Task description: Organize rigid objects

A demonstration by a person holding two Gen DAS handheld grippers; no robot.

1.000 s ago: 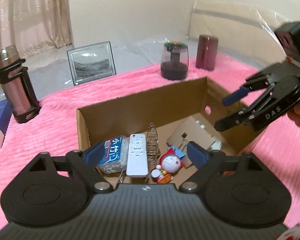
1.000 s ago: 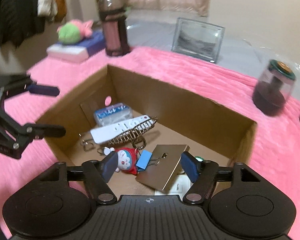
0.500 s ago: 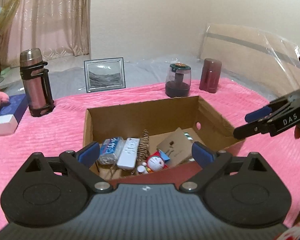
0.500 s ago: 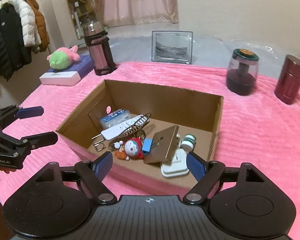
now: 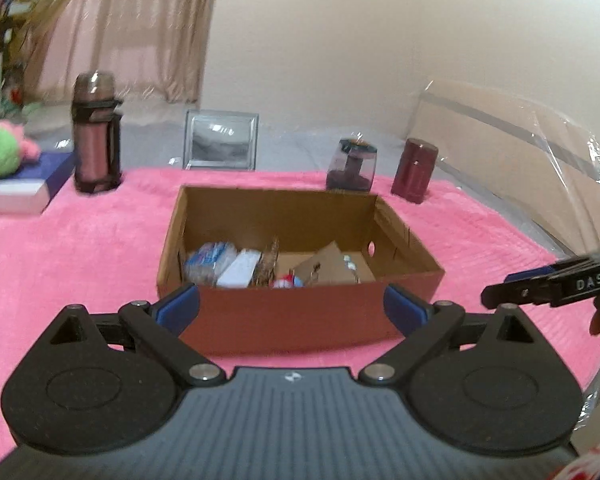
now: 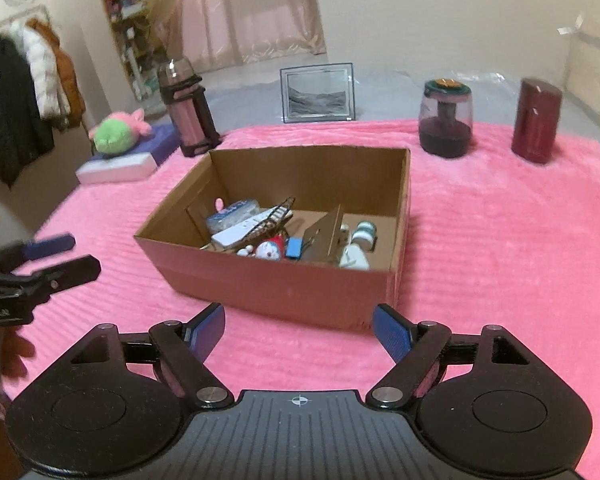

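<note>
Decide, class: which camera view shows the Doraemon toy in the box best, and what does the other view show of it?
The right wrist view. It looks down into the box, so the Doraemon toy shows its face and red body beside a blue clip. The left wrist view sits lower: the box's near wall hides all but a blurred red and white sliver.

Pale curtains (image 6: 256,12) are hanging along the far cream wall (image 5: 380,40), coats (image 6: 24,92) are dangling from a rack at left, cluttered shelves (image 6: 136,20) are standing beside them.
</note>
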